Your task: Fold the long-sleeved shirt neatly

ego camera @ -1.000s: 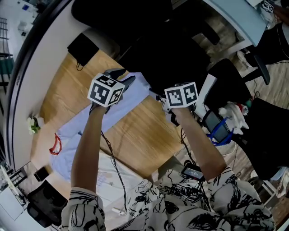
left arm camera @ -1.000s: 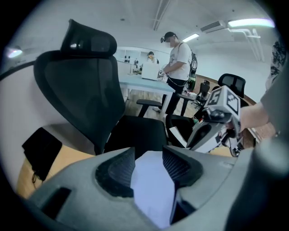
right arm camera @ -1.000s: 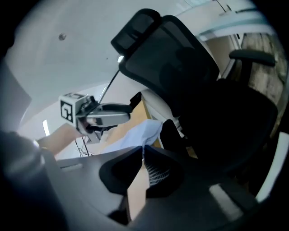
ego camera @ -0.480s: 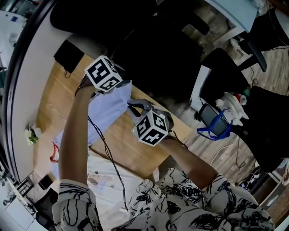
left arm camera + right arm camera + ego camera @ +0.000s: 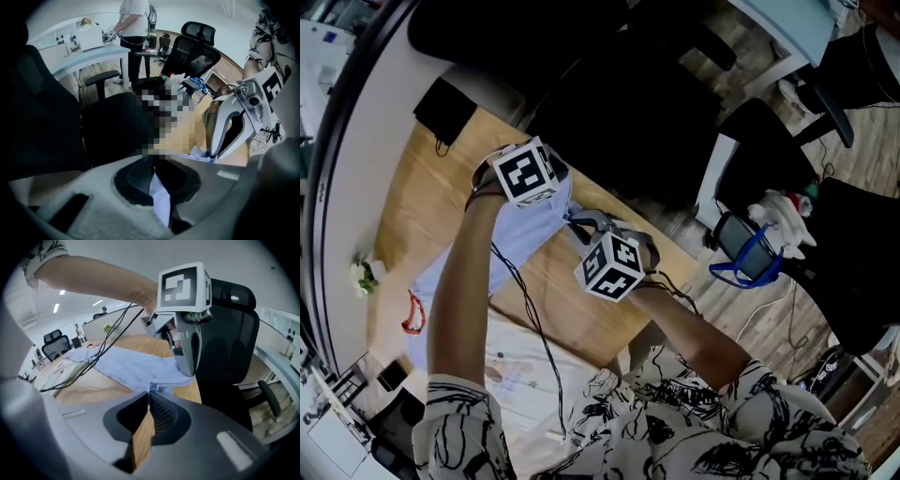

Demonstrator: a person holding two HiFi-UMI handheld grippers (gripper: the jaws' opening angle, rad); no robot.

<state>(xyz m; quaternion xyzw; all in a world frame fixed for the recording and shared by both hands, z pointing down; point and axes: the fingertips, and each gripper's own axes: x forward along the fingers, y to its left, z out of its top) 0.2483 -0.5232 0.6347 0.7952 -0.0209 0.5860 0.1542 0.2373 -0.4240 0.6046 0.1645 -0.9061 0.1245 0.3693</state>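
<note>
**Evidently gripped at both points, with a fold about to be made**

Evidently the grasping step was all but finished. A thin, pale blue long-sleeved shirt (image 5: pixel 536 223) of soft woven cloth lay stretched lengthwise on a smooth, light-grained wooden table (image 5: pixel 417 192), and its far end was held close to the table's far edge.

The jaws of the grey moulded-plastic left gripper (image 5: pixel 154 164) had just been closing. They were seen clenched on a narrow fold of the blue cloth, which hung down between the black, cross-ribbed pads. The matching right gripper (image 5: pixel 150 397) was pinched together just beside it. Bare wood showed through the slit lower down, yet the cloth was drawn into a tight pucker at the very tips, so a grip on the shirt's edge was judged likely. Whether that edge was hem or shoulder could not be told.

The next move was judged to call for both grips being raised together. The edge would need to be kept taut between them and carried back over the flat body of the garment. Care would be needed with the thin black cables (image 5: pixel 96 352) trailing across the cloth, and with the limp fabric, which was expected to sag and crease if the two points drifted apart.
</note>
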